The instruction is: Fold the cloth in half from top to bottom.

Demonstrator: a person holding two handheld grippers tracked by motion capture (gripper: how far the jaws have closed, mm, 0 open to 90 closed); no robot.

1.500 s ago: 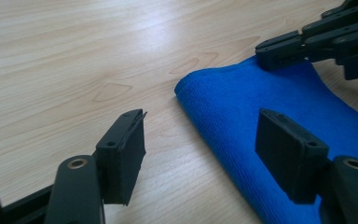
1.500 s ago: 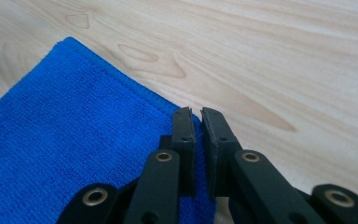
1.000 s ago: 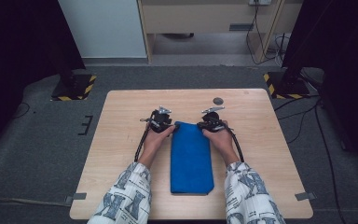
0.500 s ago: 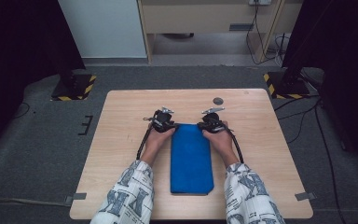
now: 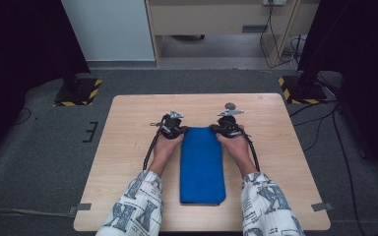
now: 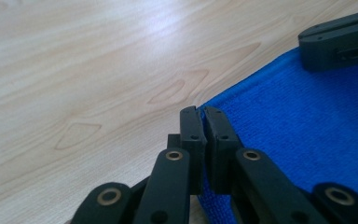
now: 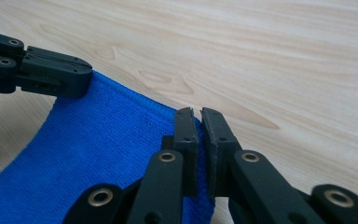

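High view: blue towel (image 5: 202,164) lies folded in a long strip at the middle of the tabletop (image 5: 128,128), long axis running away from the person. Both hands sit at its far end, one on each far corner.

Left hand-held gripper (image 5: 173,129) is at the towel's far left corner; right hand-held gripper (image 5: 227,128) is at the far right corner. Towel's near end lies flat between the two patterned sleeves (image 5: 139,206), close to the near tabletop edge.

Left gripper view: left hand-held gripper (image 6: 205,116) has just been closing, and its jaws are now pinched together on the towel's (image 6: 298,135) corner hem; fabric edge runs up between the pads. Rest of the towel spreads to the right of the jaws, bare wood to the left. Right hand-held gripper's tip (image 6: 340,42) rests on the towel's other corner, top right.

Right gripper view: right hand-held gripper (image 7: 199,119) is clamped on the towel's (image 7: 98,154) corner, a thin slit left between the pads with cloth in it. Towel spreads left of the jaws, wood to the right. Left hand-held gripper (image 7: 51,72) sits on the opposite corner, upper left.

Small dark round object (image 5: 230,105) lies on the tabletop just beyond the right hand-held gripper, clear of the towel.
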